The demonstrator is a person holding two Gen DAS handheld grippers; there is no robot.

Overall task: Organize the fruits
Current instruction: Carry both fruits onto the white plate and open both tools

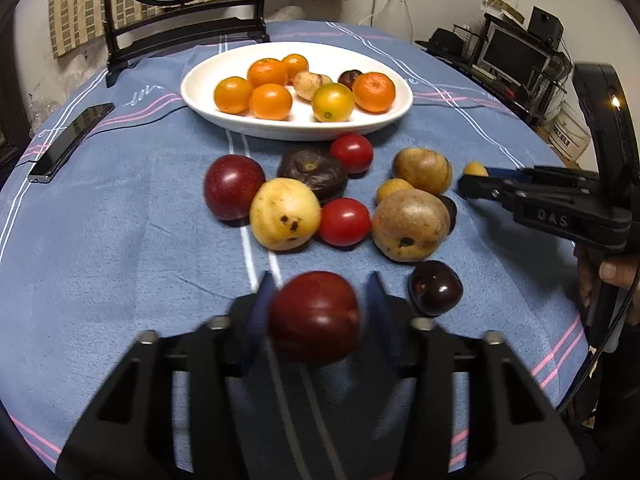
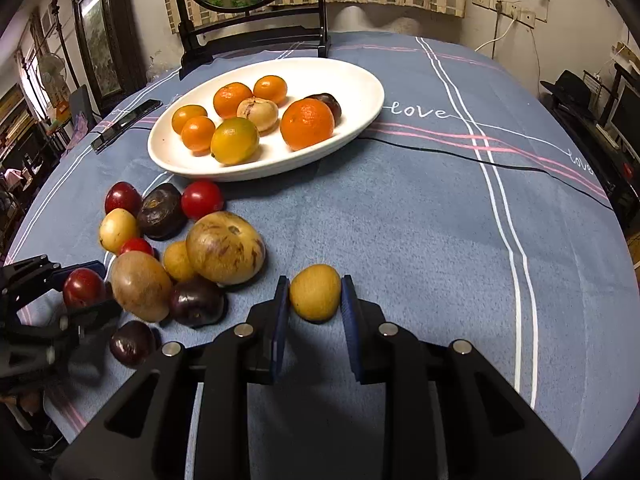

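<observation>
A round table point(image 1: 120, 240) under a blue cloth with pink and white stripes fills both views, with a wall, a striped curtain and a dark-framed mirror stand point(image 1: 188, 20) behind it.

In the left wrist view, the left gripper point(image 1: 316, 304) has its jaws clamped on a dark red plum point(image 1: 314, 324), blurred and close to the lens. Beyond it lies a loose cluster of fruit: another red plum point(image 1: 234, 186), a yellow spotted fruit point(image 1: 285, 214), two red tomatoes, brownish fruits and a dark plum point(image 1: 436, 288). Farther back a white oval plate point(image 1: 200, 96) holds small oranges. A phone point(image 1: 70, 142) lies at the left edge.

In the right wrist view, the right gripper point(image 2: 315, 300) has its jaws closed on a small yellow-brown fruit point(image 2: 315, 297) that rests on the cloth, just right of the cluster. The white plate with oranges sits beyond, upper left. A black cable point(image 2: 480, 162) runs across the cloth.
</observation>
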